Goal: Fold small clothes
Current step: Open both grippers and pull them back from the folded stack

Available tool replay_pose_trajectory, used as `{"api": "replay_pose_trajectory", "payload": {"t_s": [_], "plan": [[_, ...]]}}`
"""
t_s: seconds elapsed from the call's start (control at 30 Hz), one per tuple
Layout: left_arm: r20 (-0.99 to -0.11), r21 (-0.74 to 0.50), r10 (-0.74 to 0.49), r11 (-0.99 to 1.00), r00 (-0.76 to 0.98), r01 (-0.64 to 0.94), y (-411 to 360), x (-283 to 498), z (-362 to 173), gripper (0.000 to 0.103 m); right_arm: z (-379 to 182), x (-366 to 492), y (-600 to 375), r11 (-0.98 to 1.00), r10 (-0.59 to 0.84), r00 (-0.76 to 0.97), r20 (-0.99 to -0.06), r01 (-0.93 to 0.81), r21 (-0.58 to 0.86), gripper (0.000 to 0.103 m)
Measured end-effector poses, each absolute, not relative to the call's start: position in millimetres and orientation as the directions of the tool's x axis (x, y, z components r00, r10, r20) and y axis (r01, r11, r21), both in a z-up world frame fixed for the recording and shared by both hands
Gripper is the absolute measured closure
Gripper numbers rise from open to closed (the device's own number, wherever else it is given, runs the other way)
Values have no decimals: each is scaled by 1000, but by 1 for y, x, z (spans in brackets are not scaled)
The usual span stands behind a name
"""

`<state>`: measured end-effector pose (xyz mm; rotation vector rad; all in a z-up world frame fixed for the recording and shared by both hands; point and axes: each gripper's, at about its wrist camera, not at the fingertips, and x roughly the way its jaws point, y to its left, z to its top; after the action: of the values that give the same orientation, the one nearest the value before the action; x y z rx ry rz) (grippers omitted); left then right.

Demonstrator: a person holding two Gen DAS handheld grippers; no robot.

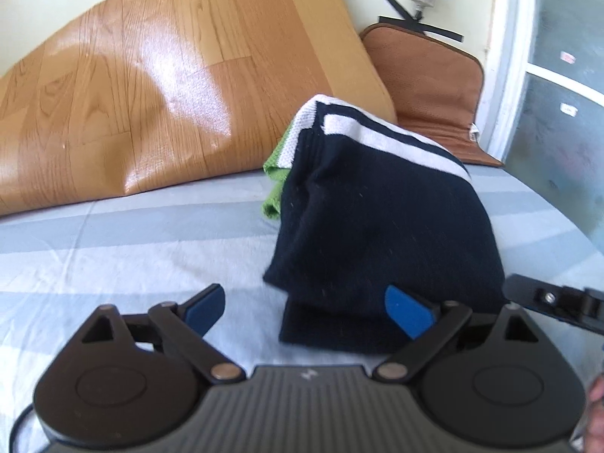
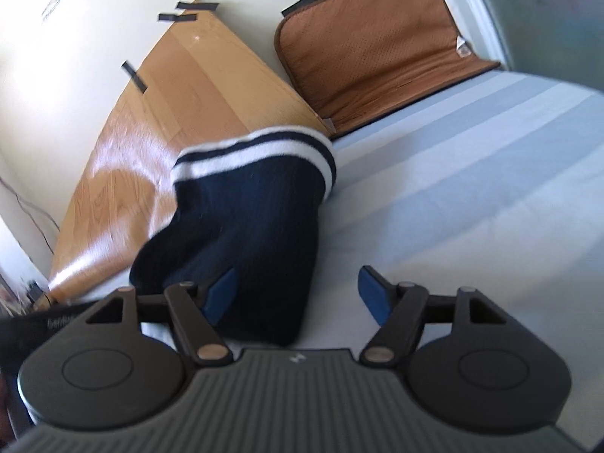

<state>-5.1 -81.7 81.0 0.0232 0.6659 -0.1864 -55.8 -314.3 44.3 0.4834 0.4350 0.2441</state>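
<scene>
- Navy blue cloth, a small folded garment (image 1: 381, 226), lies on the striped sheet (image 1: 132, 256) in the middle of the left wrist picture.
- It has a white band (image 1: 396, 136) with dark stripes along its far end.
- A bit of green cloth (image 1: 273, 185) peeks out from under its left side.
- In the right wrist picture the same garment (image 2: 245, 234) sits in the middle, a little to the left, with its striped band (image 2: 260, 154) at the top.
- The left gripper (image 1: 307, 307) is at the bottom of its picture with its jaws wide apart, holding nothing.
- Its right blue pad (image 1: 406, 311) shows in front of the near edge of the garment; its left pad (image 1: 205, 307) is over the bare sheet.
- The right gripper (image 2: 298, 296) has its jaws apart too, holding nothing.
- Its left blue pad (image 2: 221, 296) shows in front of the garment, and its right pad (image 2: 372, 294) is over the sheet (image 2: 472, 196).
- A shiny wood-look board (image 1: 124, 94) leans in the upper left of the left wrist picture.
- A brown leather cushion (image 1: 434, 79) stands in the upper right, just beside the board.
- Black tape strips (image 2: 188, 11) stick on the pale wall (image 2: 94, 19) in the upper part of the right wrist picture.
</scene>
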Motion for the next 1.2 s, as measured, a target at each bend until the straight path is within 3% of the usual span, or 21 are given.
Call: {"api": "replay_pose_trajectory", "payload": {"t_s": [0.2, 0.6, 1.2], "plan": [[-629, -11, -180, 975, 757, 222, -84, -31, 80, 6, 38, -90, -291, 873, 342, 838, -424, -117, 474, 20], [-676, 78, -235, 920, 698, 385, -95, -77, 71, 0, 36, -121, -287, 851, 257, 852, -456, 23, 524, 18], [-724, 39, -223, 932, 653, 360, -82, -76, 60, 0, 36, -124, -274, 861, 288, 834, -471, -10, 509, 12]]}}
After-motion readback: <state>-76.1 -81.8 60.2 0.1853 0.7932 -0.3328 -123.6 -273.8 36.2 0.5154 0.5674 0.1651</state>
